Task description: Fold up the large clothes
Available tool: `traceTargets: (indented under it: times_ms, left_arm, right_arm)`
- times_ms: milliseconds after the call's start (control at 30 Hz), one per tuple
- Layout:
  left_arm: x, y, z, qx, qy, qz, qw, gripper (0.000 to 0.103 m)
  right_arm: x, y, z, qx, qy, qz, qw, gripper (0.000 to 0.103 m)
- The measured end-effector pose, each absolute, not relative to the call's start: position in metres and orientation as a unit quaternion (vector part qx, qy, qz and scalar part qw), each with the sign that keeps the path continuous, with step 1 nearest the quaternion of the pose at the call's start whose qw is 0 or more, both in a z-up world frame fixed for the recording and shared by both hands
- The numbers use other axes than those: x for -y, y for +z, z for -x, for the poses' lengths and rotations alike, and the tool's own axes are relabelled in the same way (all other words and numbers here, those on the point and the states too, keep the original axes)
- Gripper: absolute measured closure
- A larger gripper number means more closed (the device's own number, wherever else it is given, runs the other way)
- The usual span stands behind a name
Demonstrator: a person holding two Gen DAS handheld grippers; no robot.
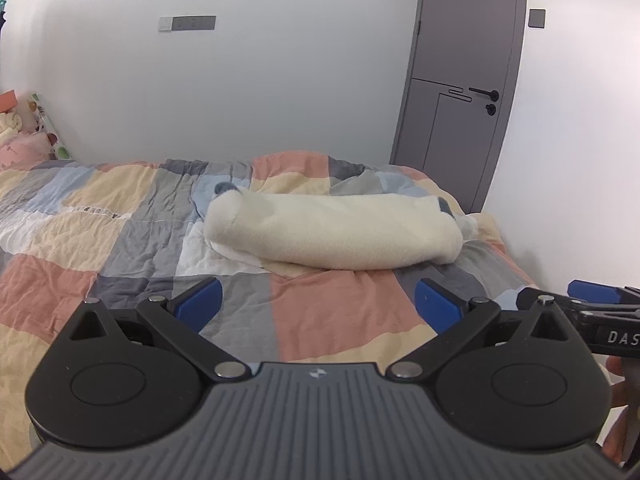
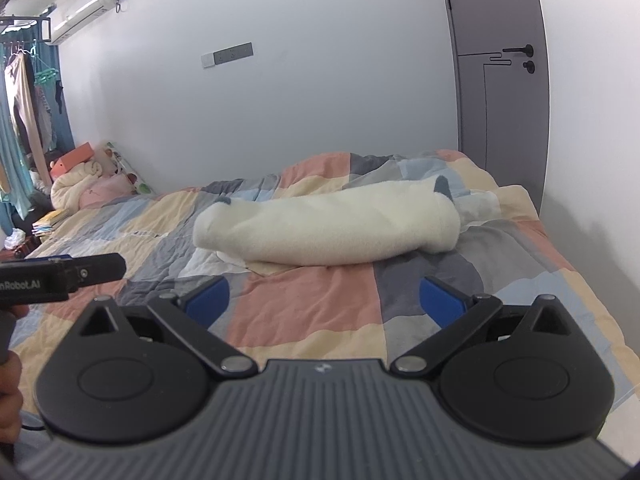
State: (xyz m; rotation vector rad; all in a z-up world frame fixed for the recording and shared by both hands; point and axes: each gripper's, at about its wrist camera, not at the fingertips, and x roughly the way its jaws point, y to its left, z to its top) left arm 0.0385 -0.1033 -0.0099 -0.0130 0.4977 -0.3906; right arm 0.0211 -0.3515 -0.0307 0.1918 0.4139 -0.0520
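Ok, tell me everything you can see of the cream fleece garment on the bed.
The cream garment looks like thick, fuzzy fleece, rolled or folded into a long bundle lying crosswise on the patchwork quilt. Small grey-blue patches show at its left top and right end. A thin layer sticks out beneath its left front. Only the quilt touches it; both tongs hang open, short of it.

Both wrist cameras sit low above the near edge of the bed (image 1: 120,208), facing the white wall — left view from the left, right view from the right. Both share the rolled cream garment (image 1: 332,232) and the grey door (image 2: 500,80).
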Motion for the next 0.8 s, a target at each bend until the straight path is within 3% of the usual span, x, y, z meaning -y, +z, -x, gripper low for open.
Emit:
traceTargets:
  times_ms: [800]
  left_arm:
    - [0.1061, -0.0094, -0.0366, -0.243, -0.186, 0.001, 0.952, 0.0]
  right_arm:
    - [0.3516, -0.0341, -0.0218, -0.215, -0.032, -0.095, 0.971, 0.0]
